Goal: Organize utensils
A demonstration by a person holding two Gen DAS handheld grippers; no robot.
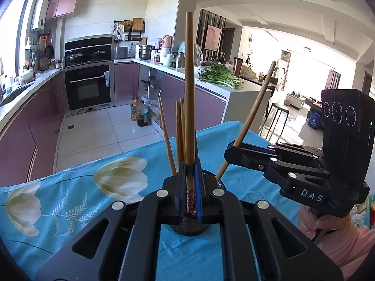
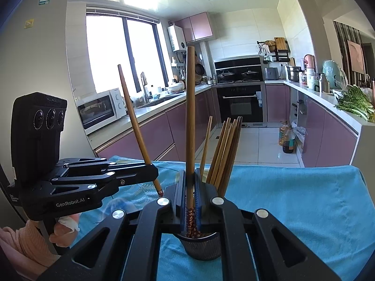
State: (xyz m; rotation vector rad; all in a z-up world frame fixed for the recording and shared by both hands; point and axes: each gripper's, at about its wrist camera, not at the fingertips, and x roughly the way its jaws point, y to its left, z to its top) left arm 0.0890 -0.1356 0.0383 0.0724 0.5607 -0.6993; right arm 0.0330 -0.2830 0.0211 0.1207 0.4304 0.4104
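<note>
- Wooden chopsticks: each hand-held gripper pinches one, left hand-held gripper (image 1: 189,182) and right hand-held gripper (image 2: 190,187).
- Lower each chopstick (image 2: 190,121) upright into the dark mesh cup (image 2: 201,245) on the blue-clothed bench (image 2: 293,199), then let go.

A black built-in oven (image 2: 241,104) sits among pink cabinets. Leafy green vegetables (image 1: 219,75) lie on the white counter (image 1: 236,89). A white microwave (image 2: 100,110) stands near the window.

The left gripper (image 1: 190,175) is clamping an upright chopstick (image 1: 190,89) over the dark mesh holder (image 1: 189,228), while the right gripper (image 1: 230,149) is pinching a tilted chopstick (image 1: 254,112) beside it.
</note>
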